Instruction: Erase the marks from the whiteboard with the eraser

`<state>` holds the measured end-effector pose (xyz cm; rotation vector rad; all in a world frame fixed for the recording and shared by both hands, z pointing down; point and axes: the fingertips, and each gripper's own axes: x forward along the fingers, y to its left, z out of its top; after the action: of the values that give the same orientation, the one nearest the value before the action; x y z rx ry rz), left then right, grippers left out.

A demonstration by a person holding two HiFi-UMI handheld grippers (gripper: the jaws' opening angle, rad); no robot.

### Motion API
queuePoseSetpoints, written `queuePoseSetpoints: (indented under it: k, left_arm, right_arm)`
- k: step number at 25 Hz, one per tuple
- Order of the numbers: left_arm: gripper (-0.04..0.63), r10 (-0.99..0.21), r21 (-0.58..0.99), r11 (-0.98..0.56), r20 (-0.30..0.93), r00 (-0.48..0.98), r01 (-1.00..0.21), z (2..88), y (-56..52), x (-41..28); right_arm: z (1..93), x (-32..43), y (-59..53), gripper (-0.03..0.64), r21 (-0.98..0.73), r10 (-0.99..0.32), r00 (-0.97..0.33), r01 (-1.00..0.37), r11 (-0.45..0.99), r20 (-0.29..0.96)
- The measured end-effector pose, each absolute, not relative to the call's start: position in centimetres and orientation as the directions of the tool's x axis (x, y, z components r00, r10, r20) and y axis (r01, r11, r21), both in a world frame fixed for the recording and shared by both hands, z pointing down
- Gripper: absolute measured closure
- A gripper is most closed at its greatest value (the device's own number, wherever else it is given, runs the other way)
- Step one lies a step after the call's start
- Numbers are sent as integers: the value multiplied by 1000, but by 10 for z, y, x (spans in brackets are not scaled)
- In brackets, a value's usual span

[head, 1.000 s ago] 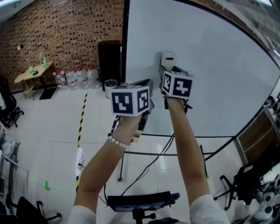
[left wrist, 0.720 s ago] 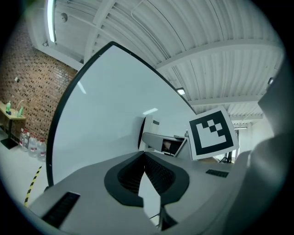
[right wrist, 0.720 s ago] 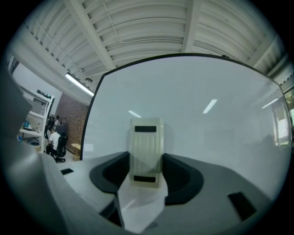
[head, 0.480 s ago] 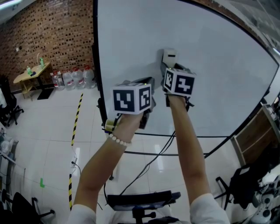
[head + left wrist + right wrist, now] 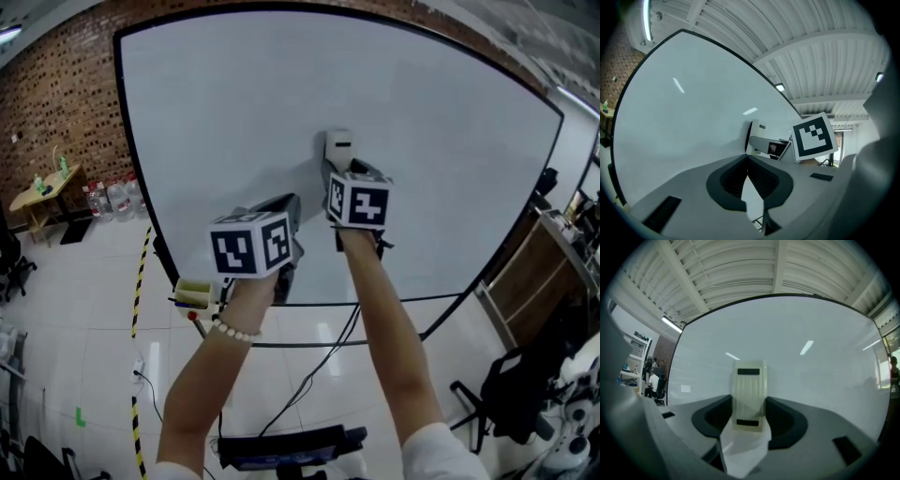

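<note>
— Whiteboard (image 5: 450, 187) shows no marks I can see. Where's the eraser (image 5: 339, 147)?
— Flat against mid-board, clamped in the right gripper (image 5: 749, 411). Left gripper (image 5: 748, 159), just left, is pinched closed on nothing. Tilting the wrist could lever the eraser loose.

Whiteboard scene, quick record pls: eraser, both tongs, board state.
eraser: cream block, flat against the whiteboard, near its middle
right tongs: shut on the eraser
left tongs: shut, nothing between them, below and left of the eraser
marks: none visible on the whiteboard in any view
</note>
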<state>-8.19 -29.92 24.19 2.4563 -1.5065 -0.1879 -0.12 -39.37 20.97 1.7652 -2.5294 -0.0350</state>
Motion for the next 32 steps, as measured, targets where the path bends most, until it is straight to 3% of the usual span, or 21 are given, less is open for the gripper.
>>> queuePoseSetpoints:
  k: [20, 32]
  left_arm:
    - [607, -798, 287, -565, 46, 600, -774, 243, -342, 37]
    - [607, -736, 281, -646, 18, 676, -710, 236, -363, 194]
  right_arm:
    - [213, 145, -419, 365, 55, -956, -286, -956, 290, 58]
    - [214, 323, -438, 366, 57, -975, -212, -975, 216, 66]
